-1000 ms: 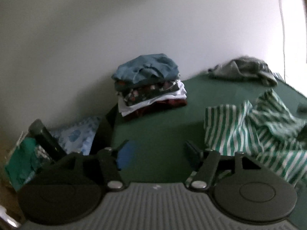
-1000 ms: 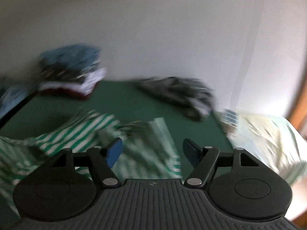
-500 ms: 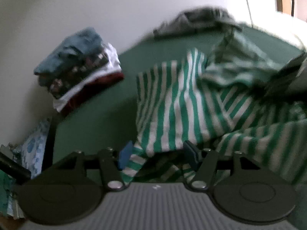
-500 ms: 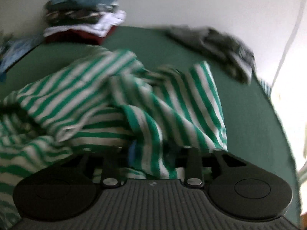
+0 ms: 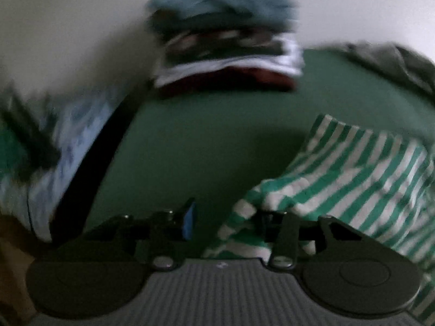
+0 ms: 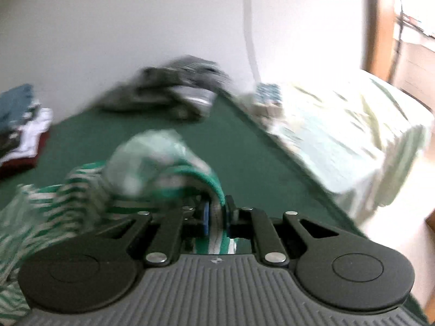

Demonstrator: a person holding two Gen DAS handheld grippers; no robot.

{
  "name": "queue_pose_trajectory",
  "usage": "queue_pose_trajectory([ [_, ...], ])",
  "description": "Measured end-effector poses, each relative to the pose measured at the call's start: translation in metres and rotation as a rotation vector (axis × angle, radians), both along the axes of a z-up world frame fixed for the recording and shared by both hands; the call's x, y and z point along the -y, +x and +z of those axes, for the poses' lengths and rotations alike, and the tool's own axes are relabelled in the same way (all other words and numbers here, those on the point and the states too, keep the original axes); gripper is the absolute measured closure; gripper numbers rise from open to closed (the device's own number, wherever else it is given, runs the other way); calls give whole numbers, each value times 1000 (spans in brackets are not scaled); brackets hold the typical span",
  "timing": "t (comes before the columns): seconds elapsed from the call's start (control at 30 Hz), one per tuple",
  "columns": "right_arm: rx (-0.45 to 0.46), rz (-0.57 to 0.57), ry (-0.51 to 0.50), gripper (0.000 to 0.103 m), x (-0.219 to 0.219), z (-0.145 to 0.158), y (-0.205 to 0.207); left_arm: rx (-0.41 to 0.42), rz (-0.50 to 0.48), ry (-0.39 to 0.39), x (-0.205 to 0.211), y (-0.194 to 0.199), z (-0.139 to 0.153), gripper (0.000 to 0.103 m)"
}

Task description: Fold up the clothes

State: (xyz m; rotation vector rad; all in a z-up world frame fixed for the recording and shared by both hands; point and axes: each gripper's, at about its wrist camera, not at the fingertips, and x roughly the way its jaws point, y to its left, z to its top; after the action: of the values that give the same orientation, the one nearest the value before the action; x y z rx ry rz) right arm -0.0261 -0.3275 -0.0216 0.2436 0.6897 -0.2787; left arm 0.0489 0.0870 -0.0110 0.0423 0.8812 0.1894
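Observation:
A green-and-white striped garment (image 5: 353,179) lies crumpled on the green table top (image 5: 204,141). My left gripper (image 5: 227,220) is low over the garment's left edge. Its jaws are closing, and a striped hem lies between them against the right finger, while the blue pad (image 5: 189,221) stands apart from the cloth. In the right wrist view, my right gripper (image 6: 217,217) has its closing jaws pinched on a bunched fold of the striped garment (image 6: 152,168), which bulges up in front of the fingers. Both views are blurred.
A stack of folded clothes (image 5: 225,40) sits at the back by the wall, also the stack (image 6: 21,125) at far left. A crumpled grey garment (image 6: 176,92) lies at the table's far end. A bed with a pale sheet (image 6: 339,135) is on the right. Blue patterned cloth (image 5: 76,135) hangs beyond the left edge.
Both grippers have dropped to the striped garment. The right jaws went from wide open to closed on a fold. The left jaws have narrowed around the hem.

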Motion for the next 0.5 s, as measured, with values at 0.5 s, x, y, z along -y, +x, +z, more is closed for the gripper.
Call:
queue_pose_trajectory([
  [0.5,-120,454,335,45,-71,-2,31,4,177,-501,-122,-7,16,27],
])
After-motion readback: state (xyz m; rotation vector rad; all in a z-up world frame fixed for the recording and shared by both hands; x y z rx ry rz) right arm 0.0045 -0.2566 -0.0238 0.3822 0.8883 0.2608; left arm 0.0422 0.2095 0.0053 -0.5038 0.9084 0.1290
